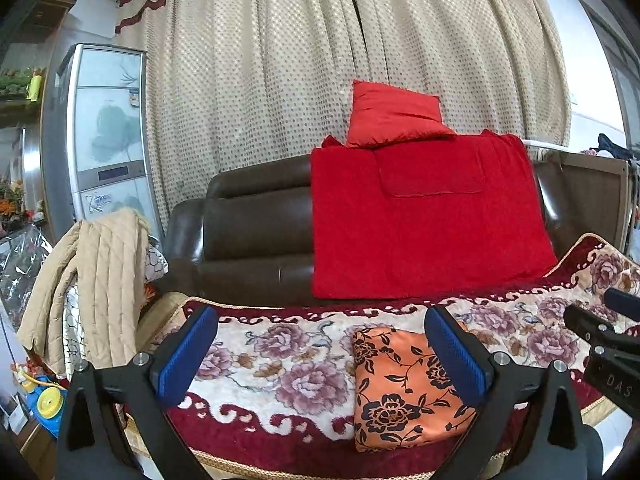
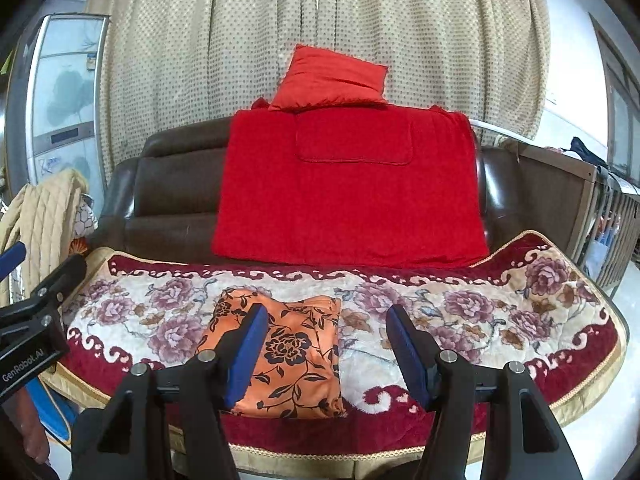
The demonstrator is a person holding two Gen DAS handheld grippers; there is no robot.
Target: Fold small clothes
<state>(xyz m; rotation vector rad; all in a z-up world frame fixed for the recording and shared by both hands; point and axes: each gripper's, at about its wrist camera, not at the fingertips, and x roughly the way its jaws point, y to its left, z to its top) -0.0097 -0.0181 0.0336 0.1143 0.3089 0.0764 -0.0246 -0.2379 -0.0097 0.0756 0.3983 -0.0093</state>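
Two grippers hang above the front edge of the floral sofa cover (image 2: 460,304), both empty. The left gripper (image 1: 320,354) has its blue pads spread wide; the right gripper (image 2: 326,350) stands with jaws apart, less widely, nothing between them. One orange floral garment (image 2: 280,348) lies folded into a compact rectangle on the cover, near its front edge and left of its middle. By the look of it, this piece is finished and released. No other small garment shows on the cover, so the next move likely calls for fetching one from out of view, or setting this one aside.
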